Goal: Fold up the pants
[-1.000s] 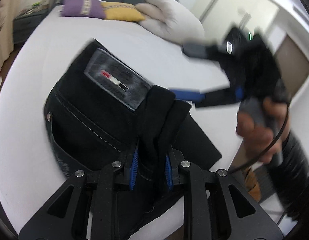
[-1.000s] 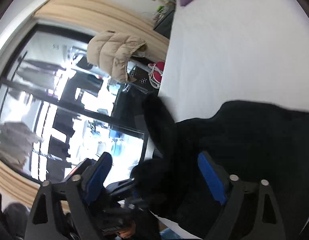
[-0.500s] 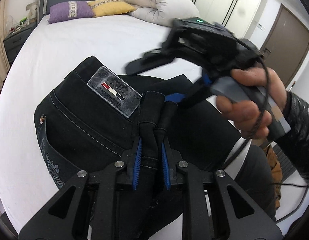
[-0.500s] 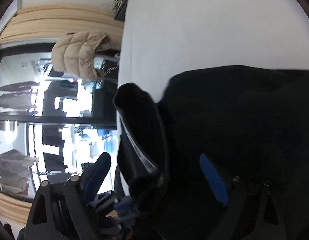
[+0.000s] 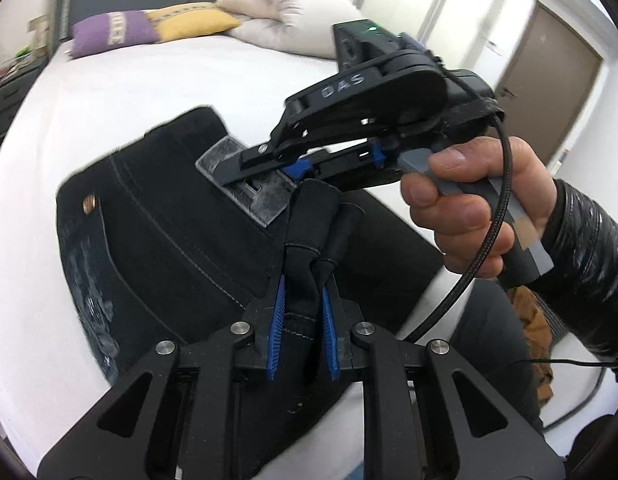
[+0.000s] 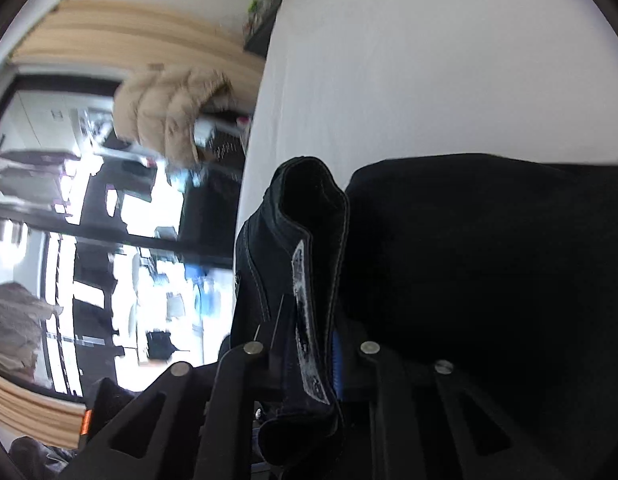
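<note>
We see bright daylight in both views, and the white bed (image 5: 157,80) is close to washed out. In the right wrist view the windows (image 6: 89,220) blow out with glare and smear with motion blur. The black pants (image 6: 489,280) swallow detail. Fisheye curvature bends the edges, and dark vignettes fill the corners.

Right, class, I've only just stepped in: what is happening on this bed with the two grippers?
A person is folding black pants on a white bed, with a hand-held gripper in each hand. The left gripper is shut on a bunched fold of the fabric. The right gripper, whose jaws have just been closing, now pinches the waistband edge by the label patch. Both ends are gripped; the fold itself is not yet laid down.
</note>
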